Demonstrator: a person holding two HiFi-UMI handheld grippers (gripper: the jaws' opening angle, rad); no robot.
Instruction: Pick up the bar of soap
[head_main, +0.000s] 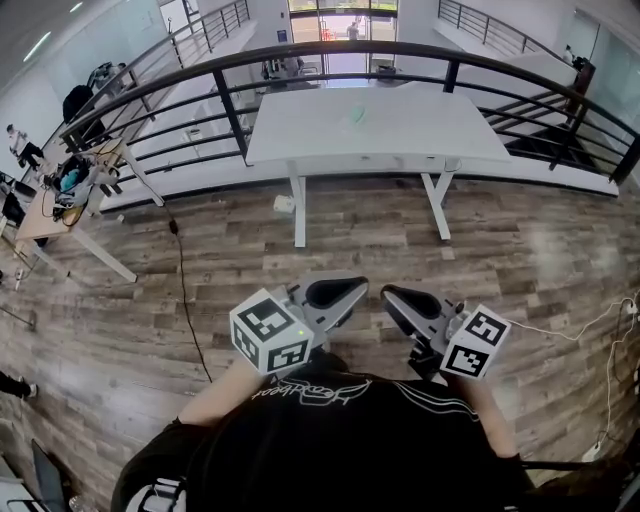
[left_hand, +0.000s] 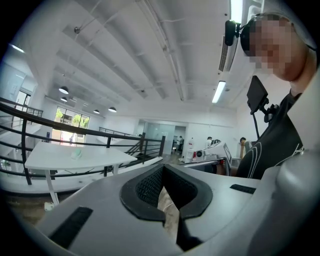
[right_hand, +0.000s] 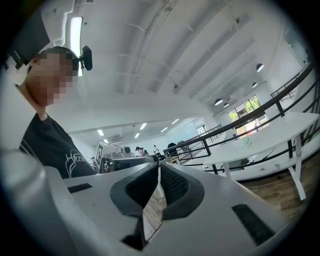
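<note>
While my left tongs (head_main: 340, 292) and right tongs (head_main: 400, 300) hang closed, empty, the distant bar of soap (head_main: 358, 117) is likely slick: I'd pinch its flat sides.

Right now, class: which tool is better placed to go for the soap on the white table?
Left, narrowly. The soap lies nearly straight ahead of the left tool; the right tool sits further aside. Both are shut, empty, far from the table.
</note>
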